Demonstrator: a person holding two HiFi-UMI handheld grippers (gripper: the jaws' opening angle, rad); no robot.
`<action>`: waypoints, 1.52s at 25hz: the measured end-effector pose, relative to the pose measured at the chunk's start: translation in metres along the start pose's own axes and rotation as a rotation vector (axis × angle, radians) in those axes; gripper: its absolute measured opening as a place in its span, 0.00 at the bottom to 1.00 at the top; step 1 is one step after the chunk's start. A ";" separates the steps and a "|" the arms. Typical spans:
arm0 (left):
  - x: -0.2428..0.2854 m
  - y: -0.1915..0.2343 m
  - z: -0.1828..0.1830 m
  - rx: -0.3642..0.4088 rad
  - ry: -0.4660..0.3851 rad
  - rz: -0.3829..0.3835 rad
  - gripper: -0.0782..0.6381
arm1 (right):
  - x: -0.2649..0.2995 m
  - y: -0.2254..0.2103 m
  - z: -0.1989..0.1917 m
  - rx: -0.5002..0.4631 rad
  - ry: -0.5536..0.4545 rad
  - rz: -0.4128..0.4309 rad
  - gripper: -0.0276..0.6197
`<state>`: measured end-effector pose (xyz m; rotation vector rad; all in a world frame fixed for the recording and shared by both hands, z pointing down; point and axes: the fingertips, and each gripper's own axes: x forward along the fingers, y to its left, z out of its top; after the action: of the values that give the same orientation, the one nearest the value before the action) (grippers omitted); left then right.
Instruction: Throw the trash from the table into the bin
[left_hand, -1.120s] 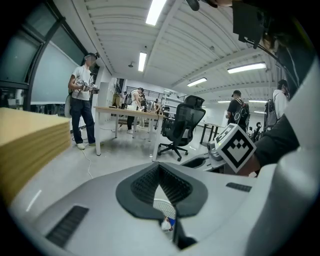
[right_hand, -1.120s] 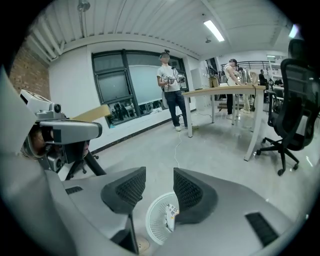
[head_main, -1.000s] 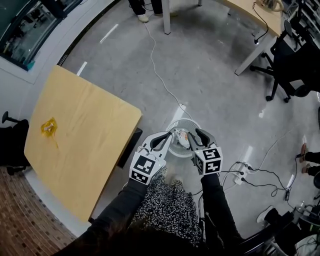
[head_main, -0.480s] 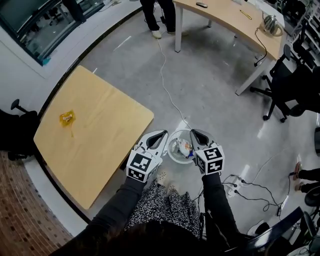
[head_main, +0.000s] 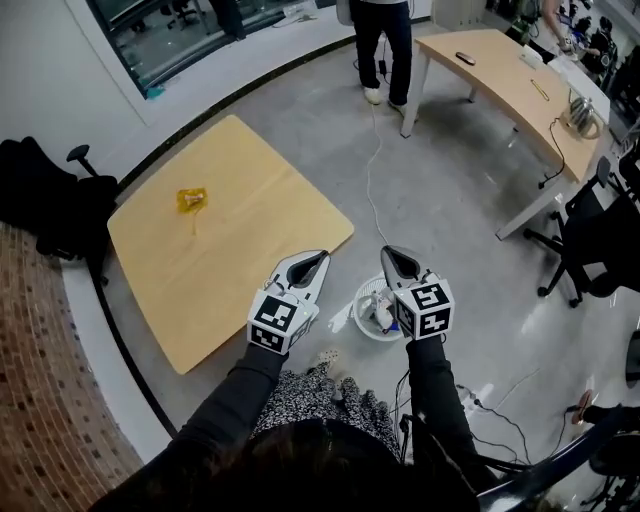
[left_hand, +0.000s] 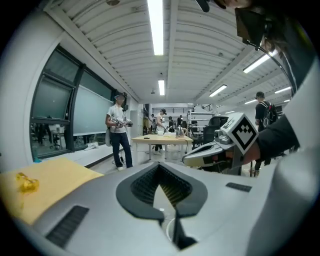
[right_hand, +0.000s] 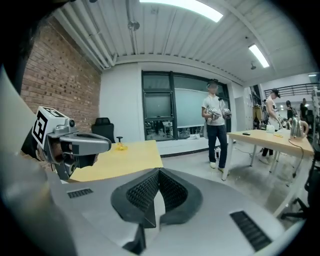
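Observation:
A crumpled yellow wrapper (head_main: 192, 199) lies on the far side of the wooden table (head_main: 240, 270); it also shows in the left gripper view (left_hand: 26, 182) and the right gripper view (right_hand: 120, 146). The white bin (head_main: 366, 300) stands on the floor off the table's right corner, with trash inside, partly hidden by my right gripper. My left gripper (head_main: 316, 262) hovers over the table's near right corner, shut and empty. My right gripper (head_main: 389, 256) hangs above the bin, shut with nothing in it. Both point forward, side by side.
A person (head_main: 385, 40) stands beyond the table beside a long curved desk (head_main: 505, 70). A white cable (head_main: 372, 170) runs across the floor toward the bin. Black chairs stand at the left (head_main: 50, 195) and right (head_main: 600, 250). A brick wall (head_main: 40, 380) runs along the left.
Both grippers have risen from just over the bin and now point more level. The right gripper's jaws, apart a second ago, have closed. The wrapper has not moved on the table.

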<state>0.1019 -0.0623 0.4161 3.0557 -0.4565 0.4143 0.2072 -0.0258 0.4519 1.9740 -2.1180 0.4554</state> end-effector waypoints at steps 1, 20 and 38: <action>-0.011 0.007 0.003 0.003 -0.004 0.026 0.09 | 0.004 0.008 0.009 -0.015 -0.012 0.021 0.06; -0.207 0.148 -0.036 -0.114 -0.046 0.471 0.09 | 0.111 0.202 0.077 -0.167 -0.058 0.355 0.06; -0.258 0.292 -0.059 -0.180 -0.058 0.552 0.09 | 0.245 0.301 0.107 -0.193 -0.006 0.432 0.06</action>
<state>-0.2361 -0.2648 0.4004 2.7324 -1.2701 0.2712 -0.1063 -0.2765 0.4156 1.4160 -2.4884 0.2965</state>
